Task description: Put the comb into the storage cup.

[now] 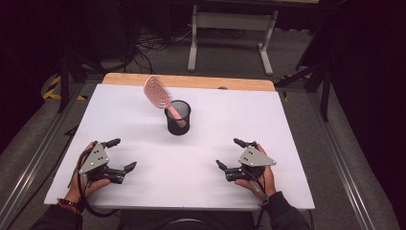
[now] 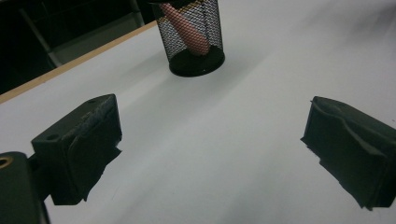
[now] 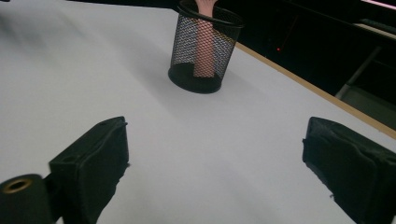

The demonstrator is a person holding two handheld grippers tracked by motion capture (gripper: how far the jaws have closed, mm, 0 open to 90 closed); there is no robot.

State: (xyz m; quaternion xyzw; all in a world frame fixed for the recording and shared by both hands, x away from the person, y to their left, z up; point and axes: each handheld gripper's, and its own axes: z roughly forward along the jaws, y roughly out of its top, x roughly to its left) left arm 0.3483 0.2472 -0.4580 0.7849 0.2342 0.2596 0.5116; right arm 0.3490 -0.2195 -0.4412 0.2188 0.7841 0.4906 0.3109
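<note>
Dark room, grey carpet floor (image 1: 230,52), white desk frame (image 1: 232,21), tangled cables (image 1: 148,45), wood-edged white table (image 1: 287,143).

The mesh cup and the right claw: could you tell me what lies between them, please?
Nothing: bare white table between the cup and the open right claw, as the right gripper view shows.

A white tabletop (image 1: 201,167) covers most of the scene, with a strip of light wooden edge (image 1: 191,81) along its far side at twelve o'clock. Beyond it, on grey floor, stands a pale metal table frame (image 1: 232,21). Dark cables (image 1: 148,48) tangle at eleven o'clock.
</note>
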